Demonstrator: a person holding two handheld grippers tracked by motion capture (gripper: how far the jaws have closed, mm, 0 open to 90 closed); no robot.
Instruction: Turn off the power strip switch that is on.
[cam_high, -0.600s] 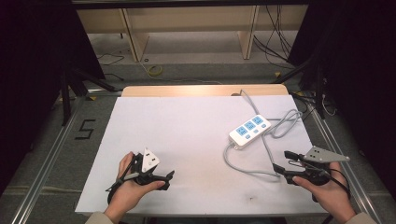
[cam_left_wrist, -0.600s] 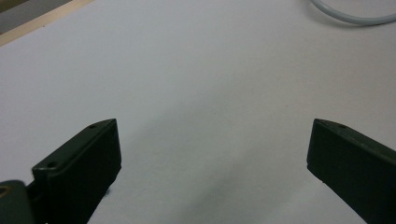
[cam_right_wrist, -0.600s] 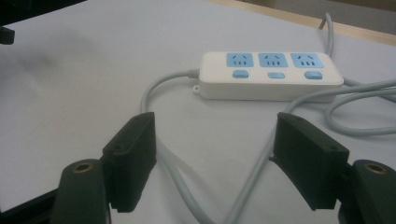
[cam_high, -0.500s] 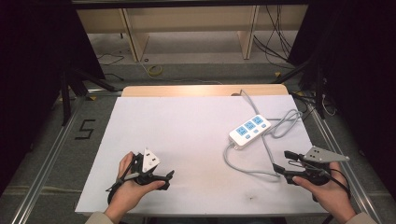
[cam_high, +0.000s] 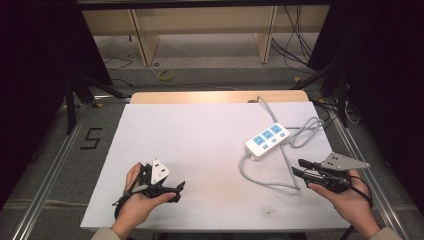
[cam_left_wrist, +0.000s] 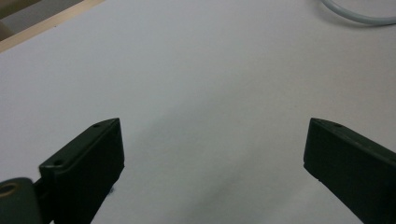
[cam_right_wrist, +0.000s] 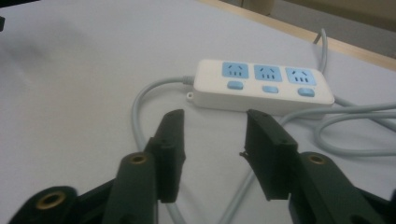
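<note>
A white power strip (cam_high: 267, 140) with blue sockets lies on the right half of the white table (cam_high: 200, 135); its grey cable (cam_high: 260, 179) loops toward the front and right. My right gripper (cam_high: 297, 166) is held low at the front right and points left at that loop. In the right gripper view, the right gripper (cam_right_wrist: 212, 121) has its jaws partly apart with nothing pinched. The power strip (cam_right_wrist: 261, 86) lies just beyond them, and the cable (cam_right_wrist: 137, 105) runs on the table under them. My left gripper (cam_high: 179, 192) rests at the front left. In its own view the left gripper (cam_left_wrist: 212, 135) stands wide open over bare table.
A wooden strip (cam_high: 215, 96) edges the table's far side. Beyond it stand wooden shelf legs (cam_high: 142, 42) and loose cables on the floor. A "5" mark (cam_high: 91, 138) is on the floor at the left. Metal rails (cam_high: 360, 165) run along the table's sides.
</note>
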